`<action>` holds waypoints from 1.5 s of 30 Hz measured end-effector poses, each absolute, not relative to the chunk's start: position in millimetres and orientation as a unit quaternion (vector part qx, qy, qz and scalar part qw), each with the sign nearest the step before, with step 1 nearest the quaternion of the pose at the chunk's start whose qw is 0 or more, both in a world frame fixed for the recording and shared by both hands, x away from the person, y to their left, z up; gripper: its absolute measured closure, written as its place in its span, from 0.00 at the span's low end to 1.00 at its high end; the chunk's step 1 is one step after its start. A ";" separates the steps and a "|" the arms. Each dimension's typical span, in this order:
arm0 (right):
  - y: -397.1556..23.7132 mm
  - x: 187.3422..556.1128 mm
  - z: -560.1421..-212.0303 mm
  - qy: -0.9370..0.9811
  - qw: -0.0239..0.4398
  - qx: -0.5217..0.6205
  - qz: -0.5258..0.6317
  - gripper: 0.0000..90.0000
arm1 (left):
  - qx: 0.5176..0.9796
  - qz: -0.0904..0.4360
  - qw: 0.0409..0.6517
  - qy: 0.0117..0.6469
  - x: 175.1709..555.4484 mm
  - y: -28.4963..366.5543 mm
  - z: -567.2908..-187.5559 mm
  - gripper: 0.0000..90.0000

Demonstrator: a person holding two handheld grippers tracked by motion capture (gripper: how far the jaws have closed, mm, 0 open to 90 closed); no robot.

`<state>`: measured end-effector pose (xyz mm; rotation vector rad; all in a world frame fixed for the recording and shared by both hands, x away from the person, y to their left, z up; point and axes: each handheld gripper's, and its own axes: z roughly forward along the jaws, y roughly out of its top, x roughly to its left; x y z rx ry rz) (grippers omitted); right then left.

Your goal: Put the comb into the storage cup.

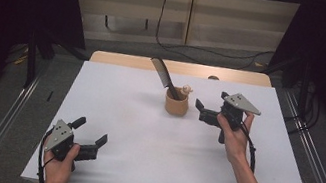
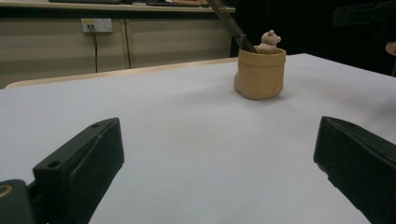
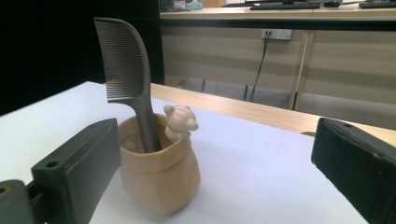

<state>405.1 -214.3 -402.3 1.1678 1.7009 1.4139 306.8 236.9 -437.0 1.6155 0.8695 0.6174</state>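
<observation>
On the white tabletop (image 1: 143, 134) I see my left gripper (image 1: 93, 146) near the front-left corner, jaws released. My right gripper (image 1: 204, 112), also spread empty, sits beside the tan pouch (image 1: 176, 102) toward the far edge, holding a dark comb (image 1: 164, 74) and small bear figure (image 1: 186, 90).

high view overhead facing forward, both gripper views low, sharing pouch (image 2: 260, 73)

Even overhead light, soft shadows on white table (image 1: 143, 134); dark surrounds; gripper views slightly soft.
</observation>
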 end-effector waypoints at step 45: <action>-252.0 334.7 -422.9 0.624 0.379 0.447 0.517 0.00 | 0.685 0.275 0.565 0.369 300.7 236.0 -434.9 0.03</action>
